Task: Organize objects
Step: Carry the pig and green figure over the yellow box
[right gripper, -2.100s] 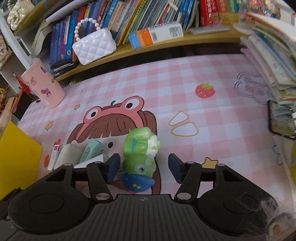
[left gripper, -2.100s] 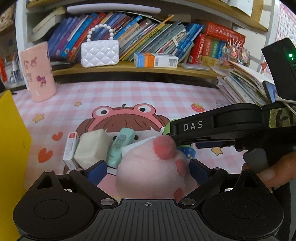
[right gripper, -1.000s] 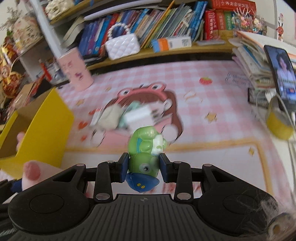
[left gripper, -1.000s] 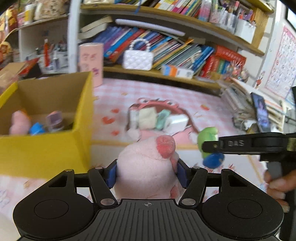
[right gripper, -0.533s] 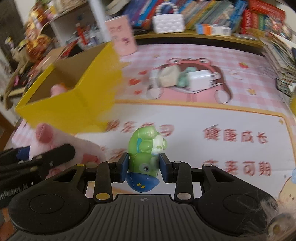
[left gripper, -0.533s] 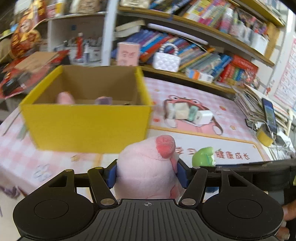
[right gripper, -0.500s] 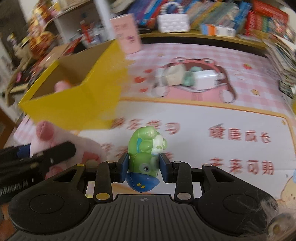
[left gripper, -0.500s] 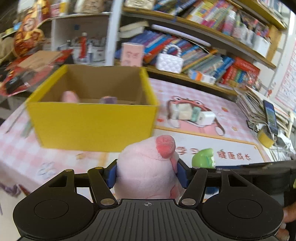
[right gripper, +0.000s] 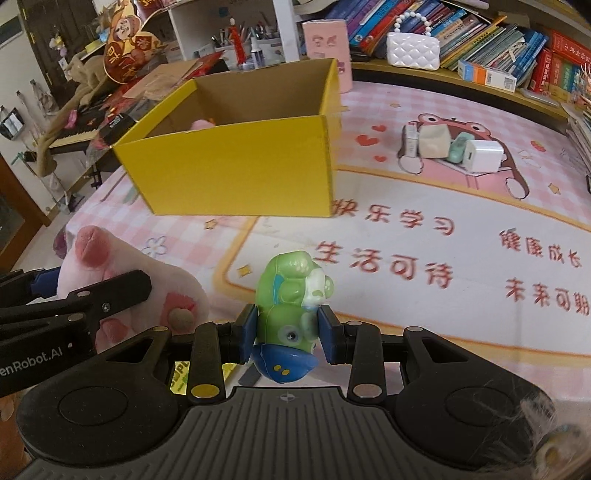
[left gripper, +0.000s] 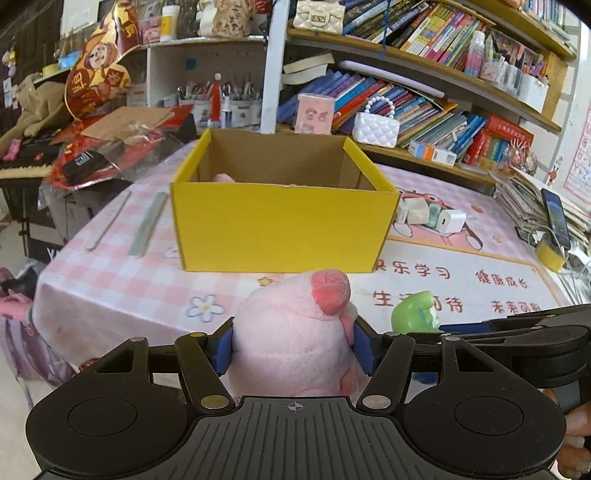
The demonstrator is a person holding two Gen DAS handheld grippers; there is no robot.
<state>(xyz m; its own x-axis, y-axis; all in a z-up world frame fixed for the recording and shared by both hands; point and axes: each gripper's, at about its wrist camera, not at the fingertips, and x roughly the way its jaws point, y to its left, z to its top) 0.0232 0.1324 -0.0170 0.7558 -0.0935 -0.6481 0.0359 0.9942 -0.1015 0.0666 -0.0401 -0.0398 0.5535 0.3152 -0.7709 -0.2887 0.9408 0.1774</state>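
My left gripper (left gripper: pixel 293 345) is shut on a pink plush toy (left gripper: pixel 295 332), held above the table's near edge. My right gripper (right gripper: pixel 288 334) is shut on a green toy figure (right gripper: pixel 291 291) with a blue base. In the left wrist view the green toy figure (left gripper: pixel 413 312) pokes up at the right, beside the right gripper's black body. The pink plush toy (right gripper: pixel 122 273) shows at the lower left of the right wrist view. An open yellow cardboard box (left gripper: pixel 280 218) stands ahead on the pink mat, and something pink (right gripper: pixel 202 123) lies inside it.
A small pile lies right of the box: a white charger (right gripper: pixel 482 155), a mint item (right gripper: pixel 457 146) and a beige block (right gripper: pixel 436 142). A pink cup (right gripper: pixel 327 35), a white quilted purse (right gripper: pixel 413 48) and rows of books (left gripper: pixel 424 107) stand behind. A phone (left gripper: pixel 554 218) leans at the far right.
Both grippers have swung left and pulled back from the pile on the mat, carrying their toys. The yellow box now stands straight ahead and farther off.
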